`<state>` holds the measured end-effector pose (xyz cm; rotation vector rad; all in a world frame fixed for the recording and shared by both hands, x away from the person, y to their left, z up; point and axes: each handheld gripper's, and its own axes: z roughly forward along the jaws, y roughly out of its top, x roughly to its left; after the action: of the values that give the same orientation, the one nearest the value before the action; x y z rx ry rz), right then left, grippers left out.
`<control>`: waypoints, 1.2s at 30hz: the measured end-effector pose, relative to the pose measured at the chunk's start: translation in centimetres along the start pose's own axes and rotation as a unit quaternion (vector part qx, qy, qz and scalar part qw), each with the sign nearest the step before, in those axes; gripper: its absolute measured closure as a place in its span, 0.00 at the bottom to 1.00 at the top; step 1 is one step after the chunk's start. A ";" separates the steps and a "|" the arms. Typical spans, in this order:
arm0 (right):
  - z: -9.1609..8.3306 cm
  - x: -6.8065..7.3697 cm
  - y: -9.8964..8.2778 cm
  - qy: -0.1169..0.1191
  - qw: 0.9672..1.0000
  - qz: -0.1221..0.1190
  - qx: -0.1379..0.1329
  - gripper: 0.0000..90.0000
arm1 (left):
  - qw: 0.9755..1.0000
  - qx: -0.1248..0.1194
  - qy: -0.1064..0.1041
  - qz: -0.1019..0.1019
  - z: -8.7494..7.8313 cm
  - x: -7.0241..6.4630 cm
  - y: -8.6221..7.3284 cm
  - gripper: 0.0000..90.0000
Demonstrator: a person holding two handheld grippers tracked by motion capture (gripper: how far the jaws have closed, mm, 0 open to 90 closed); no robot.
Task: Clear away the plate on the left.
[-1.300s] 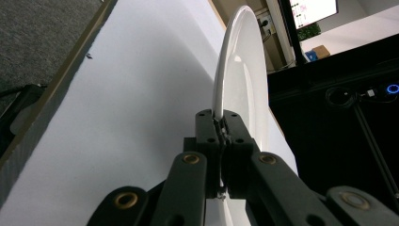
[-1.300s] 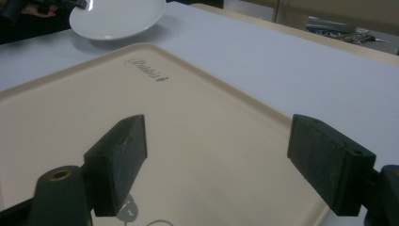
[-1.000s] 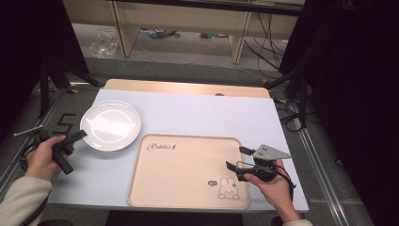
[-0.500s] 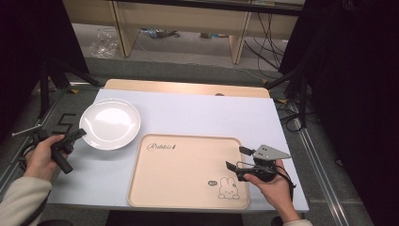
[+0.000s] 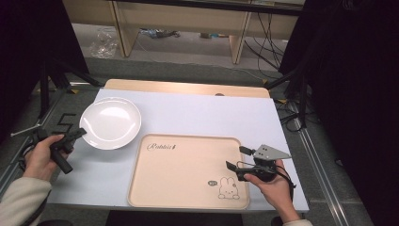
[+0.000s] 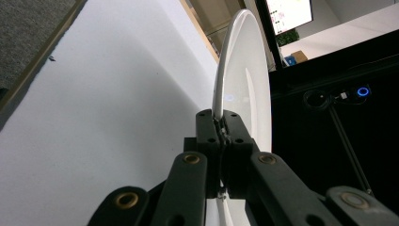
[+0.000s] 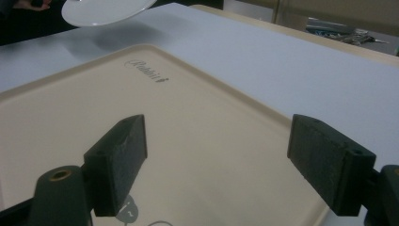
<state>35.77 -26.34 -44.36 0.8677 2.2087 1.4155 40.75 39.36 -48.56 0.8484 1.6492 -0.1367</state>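
A white plate (image 5: 110, 122) hangs tilted just above the white table top at the left, and casts a shadow below it in the right gripper view (image 7: 103, 9). My left gripper (image 5: 80, 134) is shut on the plate's near-left rim; in the left gripper view both jaws (image 6: 221, 125) pinch the thin edge of the plate (image 6: 244, 84). A beige tray (image 5: 179, 165) with a rabbit print lies at the front middle. My right gripper (image 5: 238, 157) stands open over the tray's right part, with nothing between its pads (image 7: 230, 165) and the tray's floor (image 7: 188, 117) beneath.
The white table top (image 5: 211, 113) runs bare behind the tray, with a wooden strip (image 5: 188, 88) along its far edge. Black stands and cables flank the table on both sides. A metal rail (image 5: 320, 160) runs past the right edge.
The plate has risen very slightly in my left gripper. My right gripper has stayed where it was, still open.
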 end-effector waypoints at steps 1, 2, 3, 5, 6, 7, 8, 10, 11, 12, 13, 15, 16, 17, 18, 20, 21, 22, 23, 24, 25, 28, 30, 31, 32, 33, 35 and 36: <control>-0.2 0.0 0.1 -0.004 1.000 0.000 0.010 0.24 | 1.000 0.001 0.000 0.001 0.0 0.0 0.0 0.97; -0.2 0.0 0.1 -0.004 1.000 0.000 0.010 0.24 | 1.000 0.002 -0.001 0.001 0.0 0.0 0.0 0.97; -0.1 0.0 0.0 -0.003 1.000 -0.002 0.004 0.24 | 1.000 0.002 -0.003 0.001 0.0 -0.1 -0.1 0.97; 0.0 0.0 0.0 0.000 1.000 0.002 -0.003 0.24 | 1.000 0.002 -0.005 0.000 0.0 -0.2 -0.1 0.97; 0.0 0.0 0.0 0.001 1.000 0.003 -0.003 0.24 | 1.000 0.001 -0.007 0.000 0.0 -0.3 -0.1 0.97; 0.1 0.0 0.0 0.001 1.000 0.004 -0.009 0.24 | 1.000 0.002 -0.008 0.001 0.0 -0.4 -0.2 0.97; 0.1 0.0 0.0 0.000 1.000 0.003 -0.008 0.24 | 1.000 0.000 -0.010 0.000 0.1 -0.5 -0.2 0.97; 0.0 0.0 0.0 0.000 1.000 0.001 -0.002 0.24 | 1.000 0.001 -0.012 0.001 0.0 -0.6 -0.2 0.97; 0.0 0.0 0.0 0.000 1.000 0.001 -0.003 0.24 | 1.000 0.002 -0.013 0.000 0.0 -0.6 -0.3 0.97; 0.0 0.0 0.0 0.000 1.000 0.001 -0.002 0.24 | 1.000 0.002 -0.015 0.000 0.0 -0.7 -0.3 0.97; 0.0 0.0 0.0 0.001 1.000 0.003 -0.004 0.24 | 1.000 0.004 -0.015 0.002 0.0 -0.7 -0.3 0.97; 0.0 0.1 0.0 0.006 1.000 0.009 -0.001 0.24 | 1.000 0.003 -0.015 0.001 0.0 -0.8 -0.4 0.97; 0.0 0.0 0.0 0.002 1.000 0.003 -0.002 0.24 | 1.000 0.004 -0.015 0.002 0.0 -0.8 -0.4 0.97; 0.1 0.0 0.0 -0.001 1.000 0.003 -0.008 0.24 | 1.000 0.005 -0.015 0.003 0.0 -0.9 -0.4 0.97; 0.0 0.0 0.0 0.000 1.000 0.002 -0.003 0.24 | 1.000 0.006 -0.015 0.004 0.1 -0.9 -0.4 0.97; 0.0 0.1 0.0 0.005 1.000 0.008 -0.002 0.24 | 1.000 0.009 -0.016 0.005 0.0 -0.9 -0.4 0.97; 0.0 0.1 0.0 0.005 1.000 0.008 -0.002 0.24 | 1.000 0.010 -0.016 0.004 0.0 -0.9 -0.4 0.97; 0.0 0.1 0.0 0.006 1.000 0.008 -0.002 0.24 | 1.000 0.012 -0.015 0.003 0.0 -0.9 -0.5 0.97; 0.0 0.0 0.0 0.001 1.000 0.002 -0.004 0.24 | 1.000 0.010 -0.014 0.002 0.0 -0.9 -0.5 0.97; 0.1 0.0 0.0 0.001 1.000 0.003 -0.007 0.24 | 1.000 0.011 -0.015 0.004 0.0 -0.9 -0.5 0.97; 0.0 0.0 0.0 0.003 1.000 0.005 -0.002 0.24 | 1.000 0.013 -0.013 0.009 0.0 -0.9 -0.5 0.97; 0.0 0.0 0.0 0.001 1.000 0.001 -0.002 0.24 | 1.000 0.012 -0.017 0.006 0.1 -1.0 -0.6 0.97; 0.0 0.0 0.0 0.000 1.000 0.001 -0.002 0.24 | 1.000 0.013 -0.017 0.006 0.1 -1.1 -0.6 0.97; -0.2 0.0 0.1 -0.006 1.000 -0.003 0.007 0.24 | 1.000 0.015 -0.018 0.008 0.1 -1.2 -0.7 0.97; 0.0 0.0 0.0 -0.001 1.000 0.000 0.002 0.24 | 1.000 0.016 -0.018 0.009 0.1 -1.2 -0.7 0.97; -0.2 0.0 0.1 -0.006 1.000 -0.003 0.007 0.24 | 1.000 0.015 -0.020 0.009 0.1 -1.2 -0.7 0.97; -0.2 0.0 0.1 -0.004 1.000 0.001 0.009 0.24 | 1.000 0.018 -0.021 0.010 0.1 -1.3 -0.8 0.97; -0.1 0.0 0.0 -0.003 1.000 0.000 0.004 0.24 | 1.000 0.018 -0.021 0.010 0.1 -1.4 -0.8 0.97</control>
<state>35.72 -26.41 -44.29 0.8741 2.2111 1.4027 40.39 38.07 -47.64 0.8829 1.6021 -0.1703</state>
